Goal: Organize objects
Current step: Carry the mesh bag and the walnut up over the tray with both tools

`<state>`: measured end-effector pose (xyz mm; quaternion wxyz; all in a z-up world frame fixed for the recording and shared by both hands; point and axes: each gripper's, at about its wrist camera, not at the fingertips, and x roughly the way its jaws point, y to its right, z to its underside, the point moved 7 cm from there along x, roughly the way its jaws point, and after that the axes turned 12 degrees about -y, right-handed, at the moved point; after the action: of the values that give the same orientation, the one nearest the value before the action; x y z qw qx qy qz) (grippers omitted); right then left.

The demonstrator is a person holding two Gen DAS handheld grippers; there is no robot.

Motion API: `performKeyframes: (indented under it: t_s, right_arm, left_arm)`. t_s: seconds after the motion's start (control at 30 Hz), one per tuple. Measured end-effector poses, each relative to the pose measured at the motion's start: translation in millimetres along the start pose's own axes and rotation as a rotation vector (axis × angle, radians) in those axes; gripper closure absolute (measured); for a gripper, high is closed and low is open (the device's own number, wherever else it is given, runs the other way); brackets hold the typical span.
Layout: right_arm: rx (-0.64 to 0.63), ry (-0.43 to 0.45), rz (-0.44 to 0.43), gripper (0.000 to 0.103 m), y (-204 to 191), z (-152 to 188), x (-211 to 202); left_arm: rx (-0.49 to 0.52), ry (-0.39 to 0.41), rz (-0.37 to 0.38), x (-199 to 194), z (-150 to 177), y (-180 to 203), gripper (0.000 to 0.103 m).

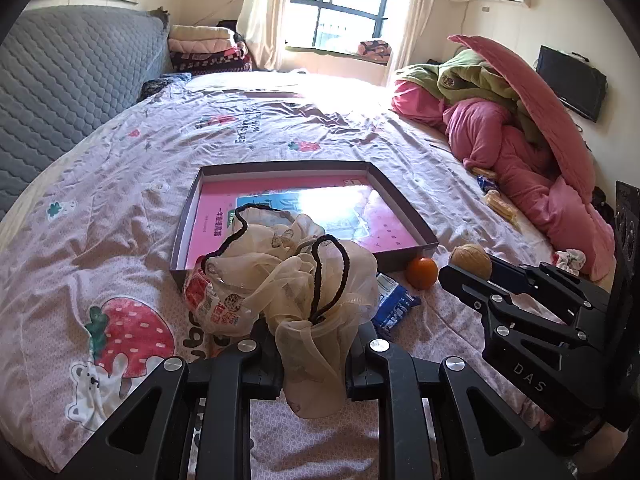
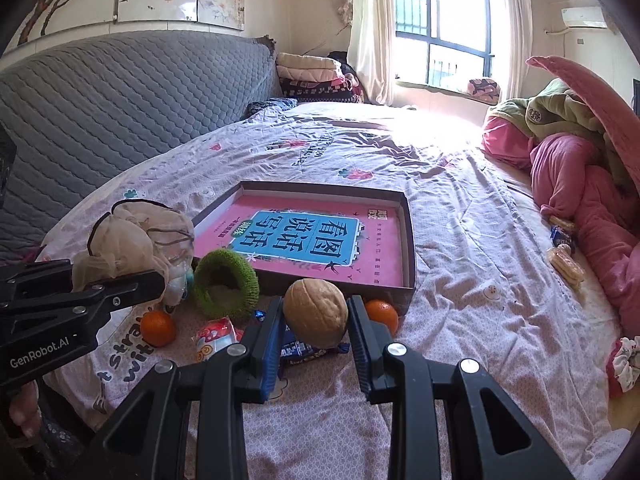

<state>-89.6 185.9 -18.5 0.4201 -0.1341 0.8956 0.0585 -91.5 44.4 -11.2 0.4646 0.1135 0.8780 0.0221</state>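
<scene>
While both load for the shallow box, left hand-held gripper pinches the mesh drawstring bag; right hand-held gripper clamps the walnut.

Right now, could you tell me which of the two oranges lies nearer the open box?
The orange right of the walnut lies against the box's front corner. The other orange sits far left, below the left gripper.

Daylight floods from the window, blowing out the bed below it; fisheye bending and dark corners ring both views
</scene>
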Motion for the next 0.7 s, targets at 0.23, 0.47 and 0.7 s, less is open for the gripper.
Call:
performKeyframes:
  t_s: [0.23,0.47,0.7]
  right_arm:
    - [-0.004,0.004,-0.006,0.071,-1,-8,5]
    - [-0.018,0.013,0.003,0.071,1,-19,13]
    - [-0.028,0.026,-0.006,0.071,3,-36,20]
  left_arm:
    - [-0.016,0.008,-0.011,7,-11,-7,0.082]
    - [-0.033,-0.004,-0.02,23,-24,-17,0.082]
    - [-0.041,-0.008,-0.035,33,-35,-26,0.082]
